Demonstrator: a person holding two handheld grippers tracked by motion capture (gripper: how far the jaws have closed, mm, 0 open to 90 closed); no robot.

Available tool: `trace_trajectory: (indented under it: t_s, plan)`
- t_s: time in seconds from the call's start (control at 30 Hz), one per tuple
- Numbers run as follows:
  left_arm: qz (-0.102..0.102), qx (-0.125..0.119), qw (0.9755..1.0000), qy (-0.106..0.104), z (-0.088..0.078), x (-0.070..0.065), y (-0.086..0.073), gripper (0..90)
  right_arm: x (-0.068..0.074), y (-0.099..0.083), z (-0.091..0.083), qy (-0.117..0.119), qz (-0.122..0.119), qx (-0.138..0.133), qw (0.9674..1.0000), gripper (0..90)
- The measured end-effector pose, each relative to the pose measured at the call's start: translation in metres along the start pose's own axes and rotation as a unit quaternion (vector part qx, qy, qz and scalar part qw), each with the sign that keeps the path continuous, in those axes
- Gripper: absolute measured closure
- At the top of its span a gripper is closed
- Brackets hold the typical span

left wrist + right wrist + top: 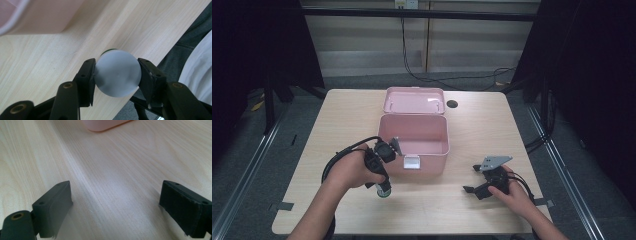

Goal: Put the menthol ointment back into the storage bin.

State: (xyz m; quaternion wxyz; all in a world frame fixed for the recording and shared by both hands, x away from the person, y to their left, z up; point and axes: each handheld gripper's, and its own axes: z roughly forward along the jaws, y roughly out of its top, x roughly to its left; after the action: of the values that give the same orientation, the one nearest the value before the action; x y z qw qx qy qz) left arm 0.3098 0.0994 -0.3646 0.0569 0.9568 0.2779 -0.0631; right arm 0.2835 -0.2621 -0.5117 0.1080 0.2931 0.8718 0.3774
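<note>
My left gripper [384, 186] sits at about 7 o'clock on the pale wood-grain table [337, 115], pointed down, jaws clamped on a small round-topped bottle with a pale grey cap and dark green body [384, 192]. In the left gripper view both pads press the cap's [117, 73] sides at 9 and 3 o'clock. Only a sliver of green shows behind the cap at 12; the rest of the body is hidden under it. Can't tell whether the base touches the table or hangs just above it. My left hand [354, 170] covers most of the gripper body in the high view; the black cable [337, 157] loops out at 9 o'clock.

Centre of the table: the pink rectangular plastic box with rounded corners [414, 140], lid [414, 100] hinged back toward 12 o'clock, white latch [411, 162] on the front wall. Interior looks bare, though the near wall hides the front strip of the floor. The bottle stands just beside the box's front left corner, apart from it. The left gripper view cuts the box to a blurred pink corner [37, 15] at 11 o'clock.

My right gripper [474, 179] is at 5 o'clock, low over the table, well apart from the box, jaws spread wide with nothing between them. Right gripper view: bare wood between the pads, box edge [105, 125] cropped at 12. My right hand [512, 192] wraps the rear; the grey three-cornered plate [494, 162] is on top.
</note>
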Motion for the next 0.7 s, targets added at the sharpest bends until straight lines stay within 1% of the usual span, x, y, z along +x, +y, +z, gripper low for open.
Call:
trace_trajectory:
  t_s: [0.03, 0.07, 0.13, 0.17, 0.2, 0.23, 0.3, 0.4, 0.43, 0.47, 0.57, 0.6, 0.63, 0.7]
  plan:
    - [-0.004, 0.000, 1.0000, -0.002, -0.003, 0.000, 0.001, 50.6, 0.000, 0.000, 0.000, -0.001, -0.001, 0.000, 1.0000, 10.2]
    - [-0.003, 0.001, 1.0000, -0.003, -0.007, 0.001, 0.002, 50.7, 0.000, 0.000, 0.000, -0.001, -0.001, 0.000, 1.0000, 10.2]
    - [-0.010, -0.003, 0.9999, -0.004, -0.013, 0.000, 0.003, 50.7, 0.000, 0.000, 0.000, 0.000, 0.000, 0.000, 1.0000, 10.2]
    - [-0.006, -0.001, 1.0000, -0.005, -0.019, 0.000, 0.005, 50.7, 0.000, 0.000, 0.000, 0.000, 0.000, 0.000, 1.0000, 10.2]
    - [-0.006, -0.001, 1.0000, -0.005, -0.019, 0.000, 0.005, 50.7, 0.000, 0.000, 0.000, 0.000, 0.000, 0.000, 1.0000, 10.2]
    - [-0.005, -0.002, 1.0000, -0.008, -0.025, 0.000, 0.007, 50.7, 0.000, 0.000, 0.000, 0.000, 0.000, 0.000, 1.0000, 10.2]
    - [-0.012, -0.006, 0.9999, -0.009, -0.030, 0.000, 0.010, 50.7, 0.000, 0.000, 0.000, -0.001, 0.000, 0.001, 1.0000, 10.2]
    - [-0.010, -0.002, 0.9999, -0.008, -0.034, 0.001, 0.013, 50.6, 0.000, 0.000, 0.000, 0.000, 0.000, 0.000, 1.0000, 10.2]
    - [-0.017, -0.004, 0.9998, -0.008, -0.035, 0.000, 0.014, 50.7, 0.000, 0.000, 0.000, 0.000, 0.000, 0.001, 1.0000, 10.2]
    - [-0.013, 0.001, 0.9999, -0.009, -0.039, 0.001, 0.018, 50.6, 0.000, 0.000, 0.000, 0.000, 0.000, 0.001, 1.0000, 10.2]
    - [-0.018, -0.004, 0.9998, -0.007, -0.042, 0.001, 0.021, 50.7, 0.000, 0.000, 0.000, -0.001, -0.001, 0.001, 1.0000, 10.2]
    - [-0.016, 0.001, 0.9999, -0.005, -0.044, 0.001, 0.022, 50.7, 0.000, 0.000, 0.000, 0.000, 0.000, 0.001, 1.0000, 10.2]
    - [-0.013, -0.001, 0.9999, -0.003, -0.045, 0.001, 0.024, 50.6, 0.000, 0.000, 0.000, 0.000, 0.000, 0.001, 1.0000, 10.2]
    - [-0.013, -0.007, 0.9999, -0.007, -0.051, 0.001, 0.027, 50.7, 0.000, 0.000, 0.000, 0.000, 0.000, 0.001, 1.0000, 10.2]
